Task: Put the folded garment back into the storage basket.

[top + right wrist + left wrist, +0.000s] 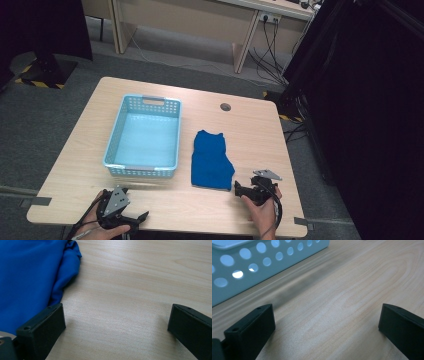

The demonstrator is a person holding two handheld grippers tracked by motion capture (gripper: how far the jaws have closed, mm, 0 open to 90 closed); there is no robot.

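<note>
both grippers' fingers stand apart (nothing between them) — right gripper (pixel 116 325) just beside the blue cloth (pixel 27 277), left gripper (pixel 325 325) near the basket (pixel 274 262)

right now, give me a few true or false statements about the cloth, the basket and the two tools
1. The blue cloth lies inside the basket. False: it lies on the table, to the right of the basket in the high view.
2. The basket is light blue with holes in its walls. True.
3. The right tool is shut on the cloth. False: its jaws stand wide apart over bare wood, with the cloth beside one jaw.
4. The left tool is open with nothing between its jaws. True.
5. The basket holds a stack of clothes. False: nothing lies in it.
</note>
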